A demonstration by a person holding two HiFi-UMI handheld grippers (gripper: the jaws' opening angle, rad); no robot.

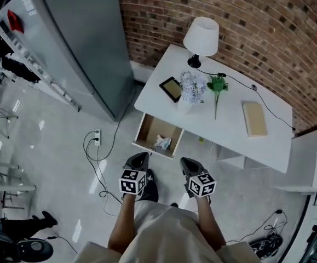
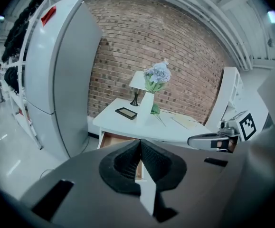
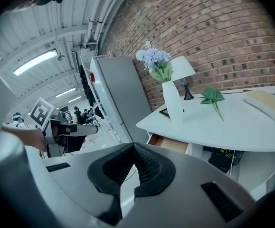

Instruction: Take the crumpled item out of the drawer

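Crumpled item (image 1: 162, 142): 1 pc, pale, lay in open drawer (image 1: 149, 126), toward the end nearest the person, below desk (image 1: 232, 138) edge. Grippers: 2, left gripper (image 1: 138, 160) & right gripper (image 1: 188, 166), both w/ jaws pressed together, nothing held, short of drawer. Risks, as judged: closed jaws would shove item deeper unless opened first; drawer wall could block a pad; a light wad may slip from a loose pinch. On desk: 1 lamp (image 1: 201, 35), 1 vase (image 1: 185, 106), 1 green sprig (image 1: 217, 85), 1 book (image 1: 254, 118), 1 frame (image 1: 171, 88).
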